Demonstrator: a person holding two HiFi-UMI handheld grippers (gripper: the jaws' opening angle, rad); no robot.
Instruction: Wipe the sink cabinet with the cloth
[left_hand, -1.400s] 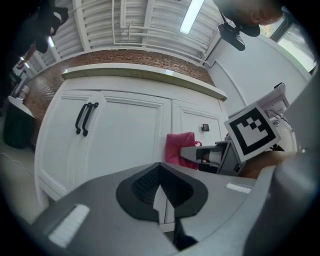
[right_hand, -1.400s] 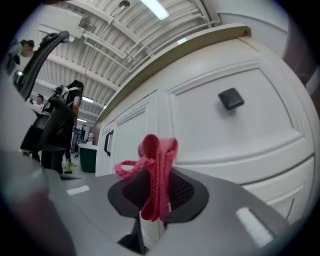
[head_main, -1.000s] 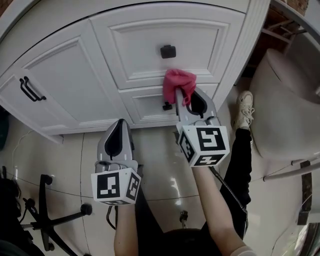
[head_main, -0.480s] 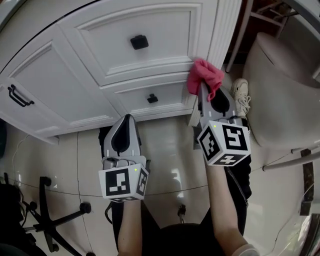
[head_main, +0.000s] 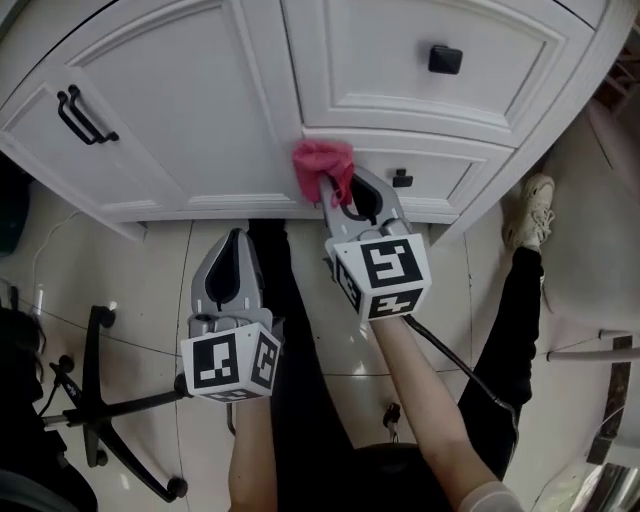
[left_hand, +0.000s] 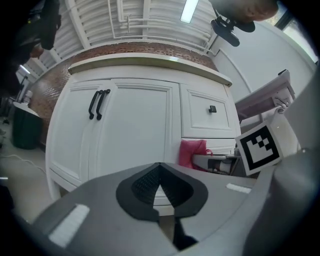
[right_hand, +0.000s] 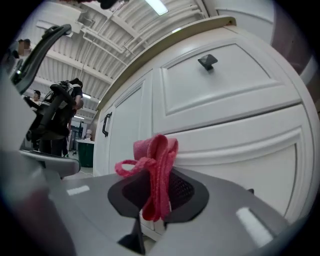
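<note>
The right gripper (head_main: 335, 192) has its fingers (right_hand: 186, 192) squeezed shut on the pink cloth (head_main: 322, 163). A bunch of the cloth sticks out past the tips. The cloth looks pushed up against the white front of the sink cabinet (head_main: 190, 110). It sits just under the top drawer (head_main: 400, 60), at the left end of the small bottom drawer (head_main: 445, 178), right beside the door (head_main: 170, 90).

The left gripper (head_main: 236, 240) hangs lower down, away from the cabinet, over the floor (head_main: 130, 300). Its fingers (left_hand: 142, 186) are closed together with nothing in them.

So it looks like the wiping is going on at this spot. The cabinet looks white and clean all over, with no dirt or wet marks to see. That means the pictures cannot show which parts are wiped and which parts are left to do
</note>
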